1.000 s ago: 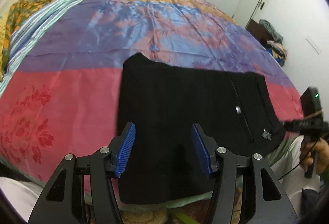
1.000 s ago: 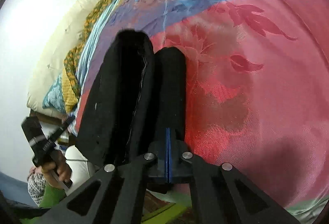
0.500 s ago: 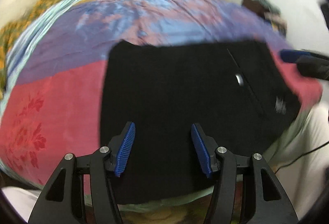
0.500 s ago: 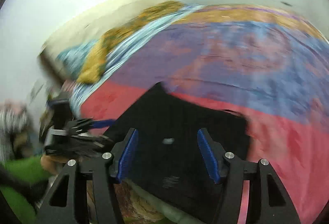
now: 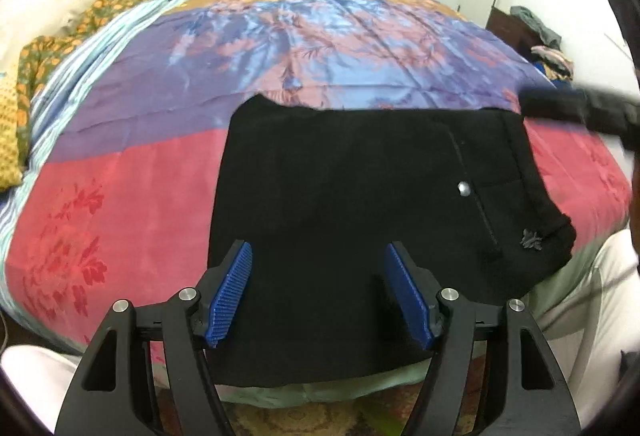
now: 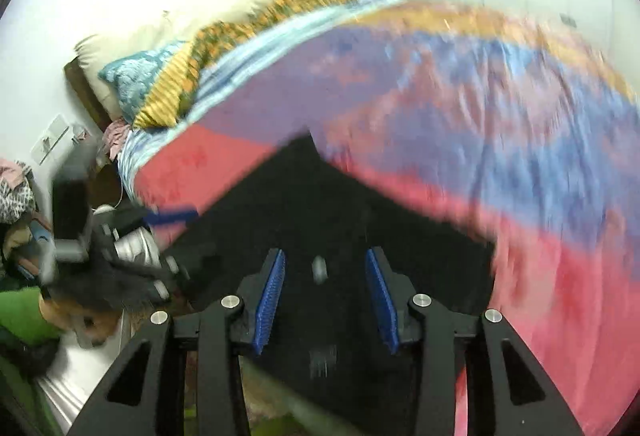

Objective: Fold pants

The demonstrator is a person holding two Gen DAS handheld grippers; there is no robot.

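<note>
The black fabric pants [image 5: 360, 203] are seen folded into a flat rectangle at the near edge of the bed with the multicoloured floral bedspread [image 5: 300, 47], so at least one fold is judged done. Nothing is held: the left hand-held gripper [image 5: 318, 292] is opening wide above them, while the right hand-held gripper [image 6: 326, 300] is closing, empty.

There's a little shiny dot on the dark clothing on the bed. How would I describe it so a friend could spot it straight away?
Start at the big bed with its red, purple and blue cover, then find the black pants folded flat at its near edge. On their right part, beside a thin stitched seam, sits a small round silver button. It is the only bright metallic speck on the black cloth; the grey leaf-like emblem nearer the corner is dull and ragged.
</note>
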